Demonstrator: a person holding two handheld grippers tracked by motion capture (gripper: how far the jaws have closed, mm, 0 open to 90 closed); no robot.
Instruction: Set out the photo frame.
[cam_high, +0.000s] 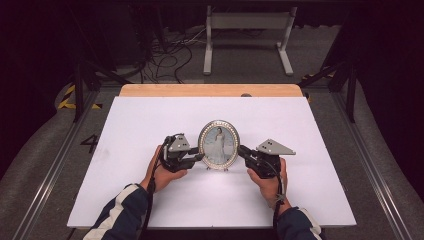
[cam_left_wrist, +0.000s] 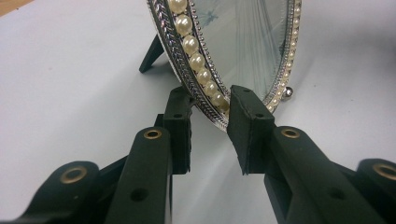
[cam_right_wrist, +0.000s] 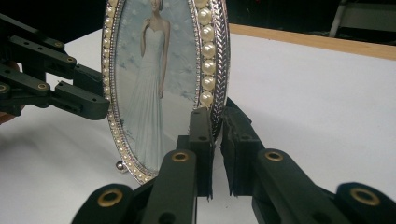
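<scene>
On the white table top (cam_high: 150, 195), seen from the high view, an oval picture frame (cam_high: 219, 144) stands upright near the middle, facing the person. Pearl-beaded silver rim; inside it a photo of a figure in a long white gown. Left gripper (cam_high: 196, 156) meets the frame's left edge, right gripper (cam_high: 243, 151) meets its right edge. Each is held by a hand: left hand (cam_high: 162, 174), right hand (cam_high: 270, 184), dark sleeves with white stripes. A wooden strip (cam_high: 210, 90) runs along the table's far edge; beyond it a grey stand (cam_high: 247, 37) and loose cables (cam_high: 170, 57) on the floor.

Left gripper view: left gripper (cam_left_wrist: 210, 105) straddles the frame's (cam_left_wrist: 243, 42) rim, one jaw behind, one in front over the pearls. Jaws sit set apart around the rim; whether both pads press it I cannot tell for certain. The frame's black easel leg (cam_left_wrist: 152, 53) props it from behind, and a small ball foot (cam_left_wrist: 288, 92) rests on the table (cam_left_wrist: 70, 93).

Right gripper view: right gripper (cam_right_wrist: 215, 116) has its jaws drawn close on the frame's (cam_right_wrist: 159, 79) rim, clamping the beaded edge, one pad on each face. The other gripper (cam_right_wrist: 95, 100) touches the opposite edge. Table (cam_right_wrist: 327, 107) surface bare around the frame.
</scene>
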